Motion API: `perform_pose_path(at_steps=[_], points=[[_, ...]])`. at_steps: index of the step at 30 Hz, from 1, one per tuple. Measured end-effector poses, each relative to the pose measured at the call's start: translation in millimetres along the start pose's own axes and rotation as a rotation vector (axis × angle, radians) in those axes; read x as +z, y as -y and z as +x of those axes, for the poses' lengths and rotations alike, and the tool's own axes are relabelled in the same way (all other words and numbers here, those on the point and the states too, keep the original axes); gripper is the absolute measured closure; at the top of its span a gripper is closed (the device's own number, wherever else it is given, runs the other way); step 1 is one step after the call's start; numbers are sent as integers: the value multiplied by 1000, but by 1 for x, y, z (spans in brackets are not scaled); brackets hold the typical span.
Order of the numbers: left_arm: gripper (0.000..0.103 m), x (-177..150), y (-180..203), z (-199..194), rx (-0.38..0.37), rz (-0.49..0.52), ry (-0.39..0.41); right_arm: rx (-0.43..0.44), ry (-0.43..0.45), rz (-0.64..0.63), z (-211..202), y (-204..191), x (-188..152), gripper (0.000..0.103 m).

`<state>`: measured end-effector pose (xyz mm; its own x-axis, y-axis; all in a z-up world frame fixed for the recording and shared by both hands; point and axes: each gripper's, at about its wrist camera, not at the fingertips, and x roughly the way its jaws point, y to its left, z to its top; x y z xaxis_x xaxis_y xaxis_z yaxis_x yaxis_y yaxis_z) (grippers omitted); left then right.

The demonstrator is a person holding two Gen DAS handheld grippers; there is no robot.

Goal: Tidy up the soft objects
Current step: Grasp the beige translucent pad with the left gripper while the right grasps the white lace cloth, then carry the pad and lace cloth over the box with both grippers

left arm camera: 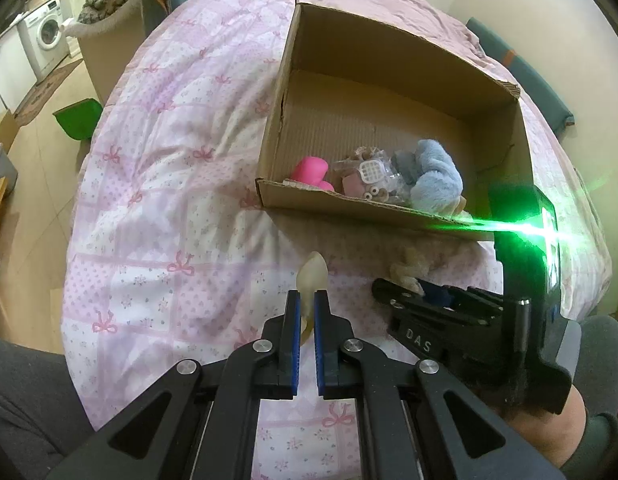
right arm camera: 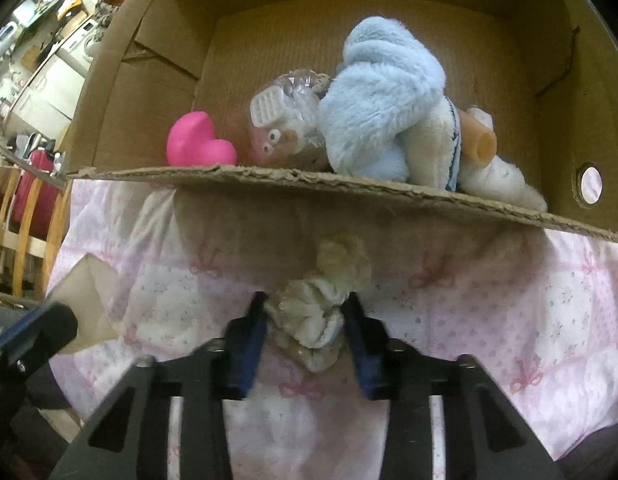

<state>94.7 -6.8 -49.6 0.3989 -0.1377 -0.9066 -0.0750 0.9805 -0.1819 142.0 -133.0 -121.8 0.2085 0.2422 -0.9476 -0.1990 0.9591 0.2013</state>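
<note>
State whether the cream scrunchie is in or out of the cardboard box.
Out. The cream scrunchie lies on the pink bedspread, in front of the cardboard box, between the right gripper's fingers.

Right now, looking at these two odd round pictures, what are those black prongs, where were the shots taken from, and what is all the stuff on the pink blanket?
No robot here: a person holds a two-fingered claw in each hand, and each claw carries a wide-angle camera looking along its fingers. One picture comes from the left claw, which is shut on a small pale translucent piece. The other comes from the right claw, whose fingers sit on either side of a cream fabric scrunchie, pressing it. Both hover over a pink bow-print quilt. On it stands an open cardboard box already holding a pink rubber toy, a clear packet of small items and a blue plush toy.
</note>
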Motion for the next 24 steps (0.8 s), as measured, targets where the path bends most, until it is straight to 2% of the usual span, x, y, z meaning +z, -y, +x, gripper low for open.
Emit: perform_pose_path(at_steps=[1, 6, 14, 24], points=[[97, 0, 0, 0, 0, 1, -2, 0, -2, -6, 0, 0, -1, 78], [97, 0, 1, 2, 6, 4, -11, 2, -1, -47, -6, -9, -12, 83], [97, 0, 2, 7, 27, 6, -16, 35, 20, -34, -36, -10, -30, 83], [97, -3, 5, 4, 56, 39, 5, 93, 68, 28, -84, 26, -34, 83]])
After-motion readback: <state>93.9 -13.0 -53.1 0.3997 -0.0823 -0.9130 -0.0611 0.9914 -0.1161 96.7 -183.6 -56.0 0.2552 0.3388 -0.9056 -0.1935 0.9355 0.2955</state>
